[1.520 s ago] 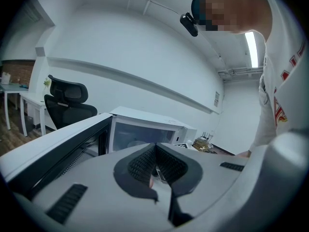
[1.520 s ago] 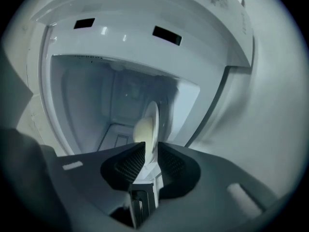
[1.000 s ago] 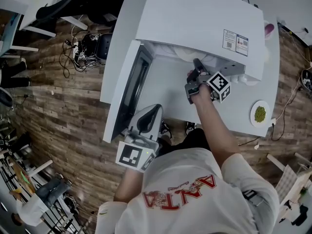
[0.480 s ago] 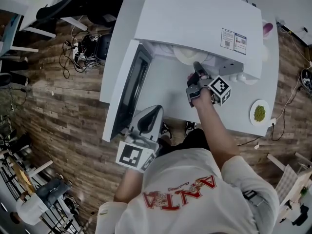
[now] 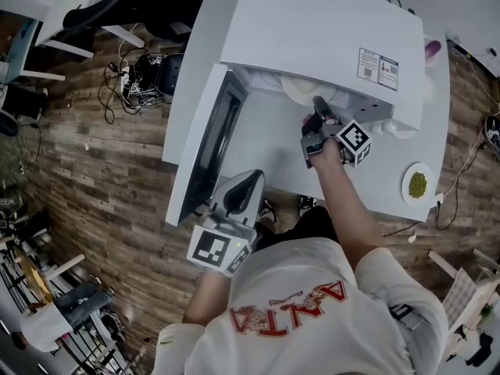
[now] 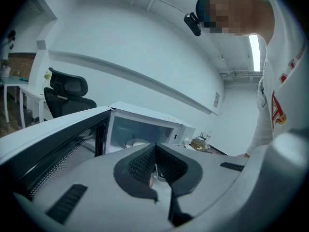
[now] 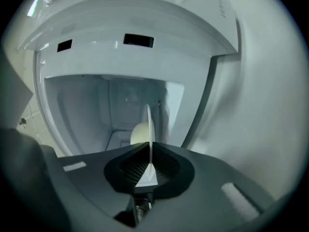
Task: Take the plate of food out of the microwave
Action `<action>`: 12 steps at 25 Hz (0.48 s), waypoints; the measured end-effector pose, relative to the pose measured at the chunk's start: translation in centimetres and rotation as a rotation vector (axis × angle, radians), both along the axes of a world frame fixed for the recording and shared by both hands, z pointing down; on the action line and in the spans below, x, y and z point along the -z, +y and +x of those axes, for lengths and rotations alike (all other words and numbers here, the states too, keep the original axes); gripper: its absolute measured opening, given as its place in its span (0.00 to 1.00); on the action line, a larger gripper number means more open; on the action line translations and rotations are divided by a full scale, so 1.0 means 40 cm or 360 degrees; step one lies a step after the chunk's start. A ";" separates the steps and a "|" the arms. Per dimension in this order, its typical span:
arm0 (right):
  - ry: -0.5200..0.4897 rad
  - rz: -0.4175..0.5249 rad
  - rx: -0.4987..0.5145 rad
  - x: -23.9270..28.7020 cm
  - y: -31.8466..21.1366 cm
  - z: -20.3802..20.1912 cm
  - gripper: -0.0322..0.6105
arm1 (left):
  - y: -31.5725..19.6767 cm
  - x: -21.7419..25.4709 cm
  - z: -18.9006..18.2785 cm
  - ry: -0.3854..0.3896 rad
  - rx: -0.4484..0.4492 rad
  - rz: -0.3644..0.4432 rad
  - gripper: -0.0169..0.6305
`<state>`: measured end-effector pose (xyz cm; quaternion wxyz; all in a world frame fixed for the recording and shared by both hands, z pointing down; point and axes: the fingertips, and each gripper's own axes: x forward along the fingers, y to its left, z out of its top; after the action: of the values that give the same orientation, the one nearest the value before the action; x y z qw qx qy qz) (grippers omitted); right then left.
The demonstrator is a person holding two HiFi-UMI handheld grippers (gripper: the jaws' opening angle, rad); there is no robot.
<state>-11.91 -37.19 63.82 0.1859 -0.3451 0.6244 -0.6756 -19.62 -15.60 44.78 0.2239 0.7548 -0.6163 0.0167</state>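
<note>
Shirt (image 5: pixel 312 319): white, short-sleeved, red lettering.
Left gripper (image 5: pixel 250 176): grey shell, black ribbed pads (image 6: pixel 140 166), black-and-white marker cube (image 5: pixel 219 250).
Right gripper (image 5: pixel 318 102): same build.

"ANTA" stands in red letters on the white shirt (image 5: pixel 289 319). The sticker (image 5: pixel 378 68) on top of the microwave (image 5: pixel 312 30) has print too small to read.
</note>
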 end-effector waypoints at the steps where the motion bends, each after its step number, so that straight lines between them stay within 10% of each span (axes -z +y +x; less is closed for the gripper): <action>1: -0.0021 0.0002 -0.0014 0.000 0.003 0.004 0.08 | 0.000 0.002 -0.001 0.0018 0.0003 0.0000 0.04; 12: -0.0085 0.0072 0.0016 0.048 0.045 0.040 0.07 | 0.017 0.014 0.000 0.0024 -0.0001 0.0015 0.04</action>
<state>-10.30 -35.38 61.90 0.2067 -0.3195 0.6362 -0.6711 -19.62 -14.91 44.20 0.2248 0.7563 -0.6144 0.0082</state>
